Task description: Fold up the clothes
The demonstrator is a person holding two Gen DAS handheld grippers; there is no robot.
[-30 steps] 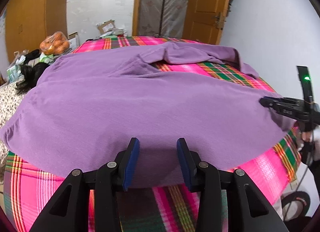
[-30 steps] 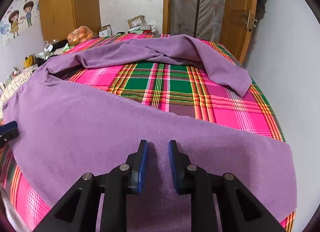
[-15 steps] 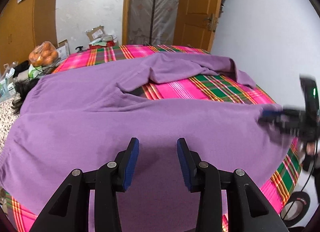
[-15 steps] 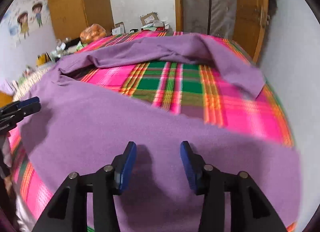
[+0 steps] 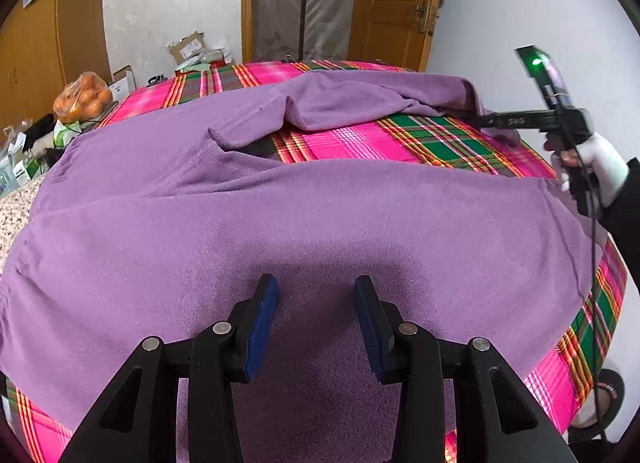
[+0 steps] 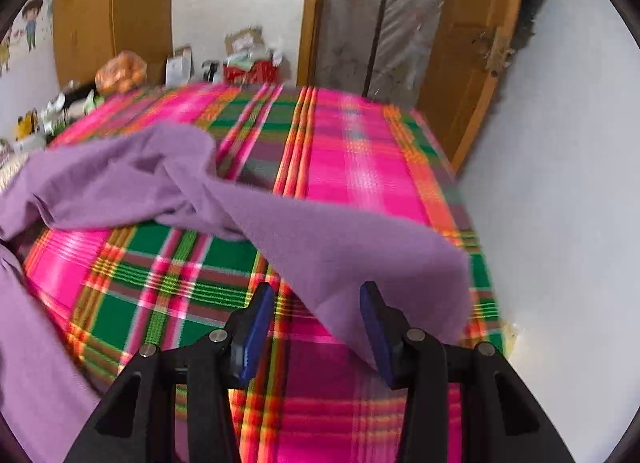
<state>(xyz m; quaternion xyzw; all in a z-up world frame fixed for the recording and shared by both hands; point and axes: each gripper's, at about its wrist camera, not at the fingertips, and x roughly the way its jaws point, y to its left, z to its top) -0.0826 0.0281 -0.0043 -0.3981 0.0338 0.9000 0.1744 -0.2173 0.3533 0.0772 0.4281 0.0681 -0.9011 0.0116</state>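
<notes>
No writing is legible anywhere. A purple garment (image 5: 320, 215) lies spread across a bed with a pink-and-green plaid cover (image 6: 352, 167), its near hem close to the bed's front edge, with bare plaid between its 2 legs and along the wall side. The left hand-held gripper (image 5: 316, 295) hovers over the fabric, blue pads apart, holding nothing; the right hand-held gripper (image 6: 318, 303) is spread wide at the far leg's end, its right pad touching the cloth.

White walls (image 5: 500, 3), a wooden door (image 5: 394, 3), and a plaid-covered bed (image 6: 360, 159) fill the room.
</notes>
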